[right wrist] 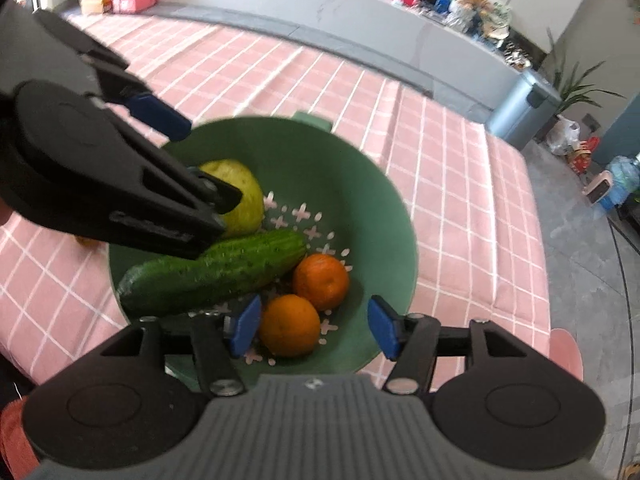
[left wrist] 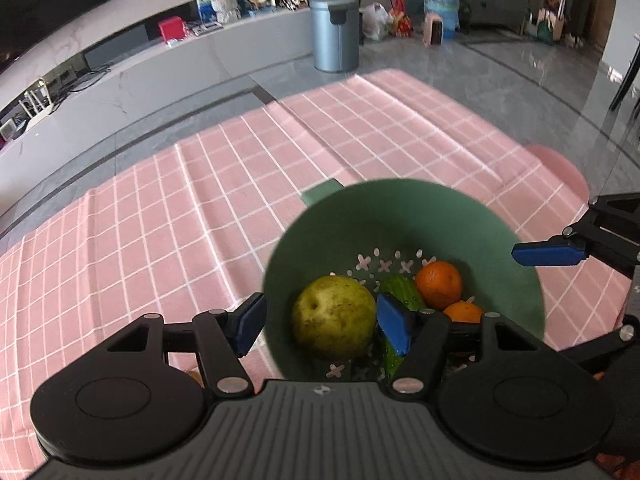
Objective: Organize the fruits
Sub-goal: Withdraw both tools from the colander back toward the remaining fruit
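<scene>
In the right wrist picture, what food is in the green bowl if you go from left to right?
Cucumber → nearer orange → farther orange. I skipped the yellow-green pear: it sits above the cucumber, so its place is unclear.

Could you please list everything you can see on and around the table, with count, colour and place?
colander: one, green, on the tablecloth
pear: one, yellow-green, in the colander
cucumber: one, dark green, in the colander beside the pear
oranges: two, orange, in the colander
tablecloth: one, pink checked, covering the table
bin: one, grey, on the floor beyond the table
left gripper: one, black with blue pads, open astride the colander's rim
right gripper: one, same colours, open over the oranges
</scene>
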